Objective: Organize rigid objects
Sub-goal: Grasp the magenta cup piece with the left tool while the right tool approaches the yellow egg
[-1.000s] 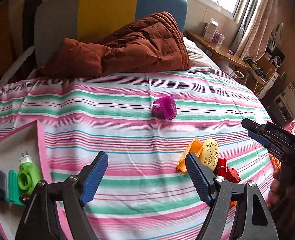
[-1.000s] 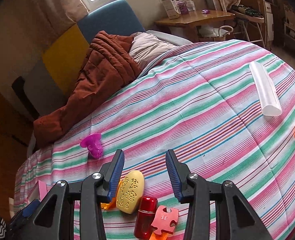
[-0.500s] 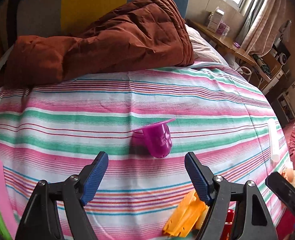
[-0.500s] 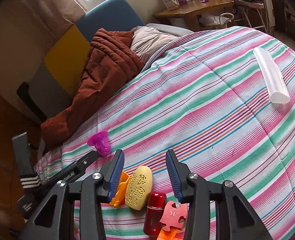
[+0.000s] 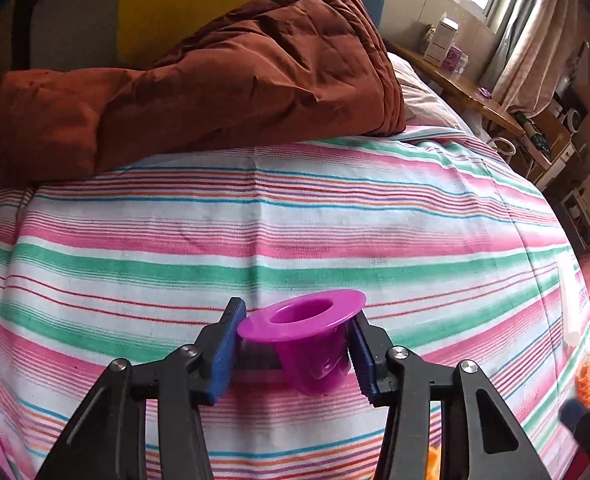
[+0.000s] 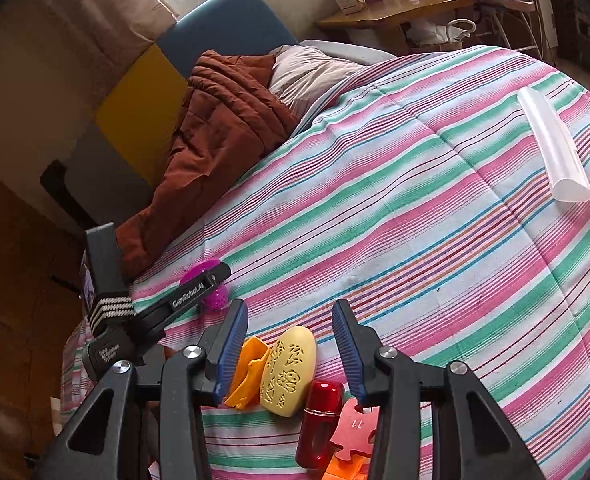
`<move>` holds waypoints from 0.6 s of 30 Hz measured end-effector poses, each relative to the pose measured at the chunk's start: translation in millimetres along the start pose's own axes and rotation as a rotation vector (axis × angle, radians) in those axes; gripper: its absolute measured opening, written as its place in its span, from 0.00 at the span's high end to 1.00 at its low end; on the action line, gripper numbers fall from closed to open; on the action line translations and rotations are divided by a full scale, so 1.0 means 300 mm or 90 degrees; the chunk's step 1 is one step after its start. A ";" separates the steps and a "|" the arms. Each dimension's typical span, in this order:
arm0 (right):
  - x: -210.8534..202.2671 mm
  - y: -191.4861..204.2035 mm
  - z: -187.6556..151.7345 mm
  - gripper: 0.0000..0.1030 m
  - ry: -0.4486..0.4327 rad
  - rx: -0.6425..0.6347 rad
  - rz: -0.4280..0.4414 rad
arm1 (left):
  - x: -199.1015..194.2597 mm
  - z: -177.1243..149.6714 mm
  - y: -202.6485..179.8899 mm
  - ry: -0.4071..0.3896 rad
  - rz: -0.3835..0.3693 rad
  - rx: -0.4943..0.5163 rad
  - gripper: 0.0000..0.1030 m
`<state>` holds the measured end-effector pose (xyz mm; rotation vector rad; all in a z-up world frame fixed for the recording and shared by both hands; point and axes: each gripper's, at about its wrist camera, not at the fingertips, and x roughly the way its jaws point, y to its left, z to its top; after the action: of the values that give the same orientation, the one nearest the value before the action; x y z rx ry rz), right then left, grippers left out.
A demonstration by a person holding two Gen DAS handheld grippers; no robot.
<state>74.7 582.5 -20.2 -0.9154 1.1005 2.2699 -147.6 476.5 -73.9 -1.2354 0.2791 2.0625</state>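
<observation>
Half a second ago the left gripper [image 5: 295, 350] was wide open with the purple cup [image 5: 309, 334] lying ahead of it on the bed; now its jaws are shut tight on the cup, one blue pad on each side, under the cup's wide rim. The cup sits with its mouth up, a bit tilted.

The bed [image 5: 295, 240] has a striped cover in pink, green and white. A brown quilt [image 5: 215, 80] is heaped at the head of the bed, with a pale pillow [image 6: 307, 72] beside it. Behind the bed is a wooden bench [image 6: 395, 8] with small boxes on it, under a window with curtains.

The right gripper [image 6: 291, 348] hangs low over a little pile of toys, and its jaws are apart with nothing in them. Between the jaws lies a yellow egg [image 6: 289, 372]. An orange piece [image 6: 249, 372] touches the egg's left side. A red tube [image 6: 321, 420] lies just right of the egg, next to a pink puzzle piece [image 6: 353, 428]. A clear tube [image 6: 553, 148] lies far off on the right side of the bed. In the right wrist view, the left gripper reaches in from the left with the cup.
</observation>
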 end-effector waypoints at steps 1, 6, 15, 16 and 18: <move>0.001 0.000 0.000 0.57 0.000 0.000 0.001 | -0.014 -0.018 0.008 -0.003 0.001 0.003 0.51; 0.002 -0.016 0.007 0.57 0.003 0.011 0.003 | -0.121 -0.134 0.053 -0.008 0.015 0.008 0.51; 0.000 -0.075 0.019 0.57 0.004 0.059 0.006 | -0.293 -0.418 0.092 -0.006 0.012 0.006 0.51; 0.004 -0.079 0.020 0.57 0.007 0.063 0.007 | -0.312 -0.450 0.092 -0.013 0.010 0.010 0.51; 0.013 -0.083 0.020 0.57 0.015 0.067 0.008 | -0.350 -0.508 0.085 -0.019 0.003 0.024 0.51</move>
<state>85.8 602.2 -33.0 -0.8970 1.2270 2.1938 -29.2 332.1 -69.4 -1.1820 0.3066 2.0684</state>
